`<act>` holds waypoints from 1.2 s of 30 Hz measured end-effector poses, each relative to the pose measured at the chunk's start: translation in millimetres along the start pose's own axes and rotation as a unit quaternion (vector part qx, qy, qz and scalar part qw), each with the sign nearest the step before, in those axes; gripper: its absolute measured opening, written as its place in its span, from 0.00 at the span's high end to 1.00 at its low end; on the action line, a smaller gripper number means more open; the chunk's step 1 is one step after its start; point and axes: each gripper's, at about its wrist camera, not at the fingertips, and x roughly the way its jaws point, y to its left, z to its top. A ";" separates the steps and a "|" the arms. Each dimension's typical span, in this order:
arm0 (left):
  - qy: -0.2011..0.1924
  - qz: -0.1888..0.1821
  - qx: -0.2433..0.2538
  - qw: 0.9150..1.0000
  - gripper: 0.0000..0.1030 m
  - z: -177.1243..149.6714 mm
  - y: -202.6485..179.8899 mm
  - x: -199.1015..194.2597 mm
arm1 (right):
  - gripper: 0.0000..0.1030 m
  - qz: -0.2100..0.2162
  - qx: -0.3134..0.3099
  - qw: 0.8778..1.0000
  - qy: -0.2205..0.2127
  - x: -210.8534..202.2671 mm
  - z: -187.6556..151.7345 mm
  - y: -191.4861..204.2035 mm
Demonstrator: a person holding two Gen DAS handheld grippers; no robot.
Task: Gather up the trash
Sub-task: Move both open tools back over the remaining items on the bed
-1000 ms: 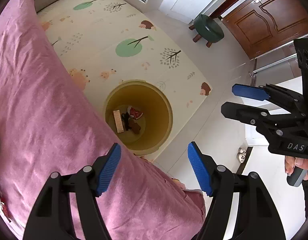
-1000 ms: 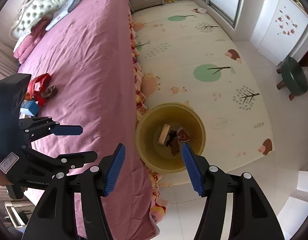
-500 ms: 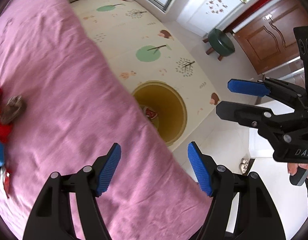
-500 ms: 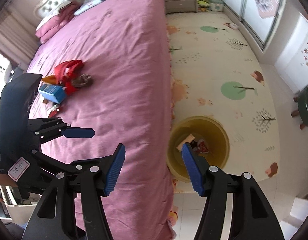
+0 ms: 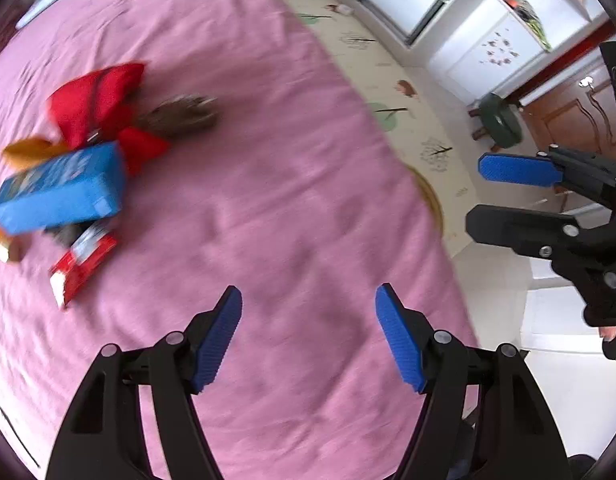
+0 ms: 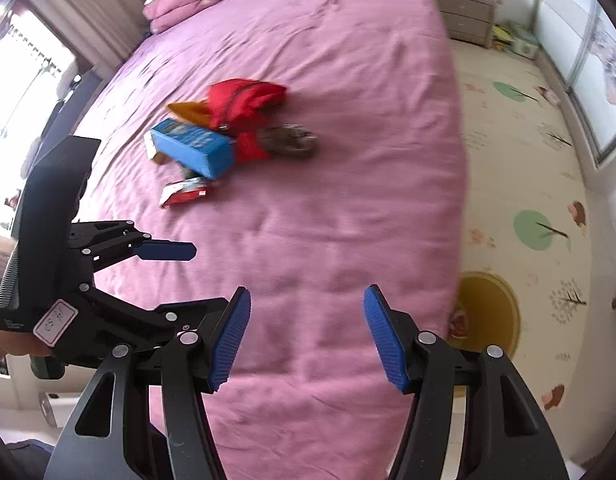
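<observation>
Blue box [image 6: 191, 151] on pink bed [image 6: 328, 220], long axis slanting; both jaws spread, empty.

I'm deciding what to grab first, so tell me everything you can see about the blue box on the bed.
The blue box is a long rectangular carton, seemingly cardboard, with blurred white print on its broad face. It lies on its side on the pink bedspread, among the trash pile. It looks closed and undented. A red bag touches its far end, and a red-and-white packet lies just beside it, nearer the camera. Neither gripper touches it.
</observation>
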 end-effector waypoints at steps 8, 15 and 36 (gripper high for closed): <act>0.001 0.021 -0.029 0.999 0.33 -24.8 76.2 -14.3 | 0.44 0.023 -0.027 0.999 0.019 39.2 23.5 62.7; 0.001 0.028 -0.040 0.999 0.33 -25.8 125.0 -18.3 | 0.44 0.029 -0.038 0.998 0.032 66.6 43.2 97.8; 0.042 0.028 -0.018 0.999 0.30 15.7 217.5 33.8 | 0.44 0.042 -0.032 0.996 0.068 136.9 101.0 113.0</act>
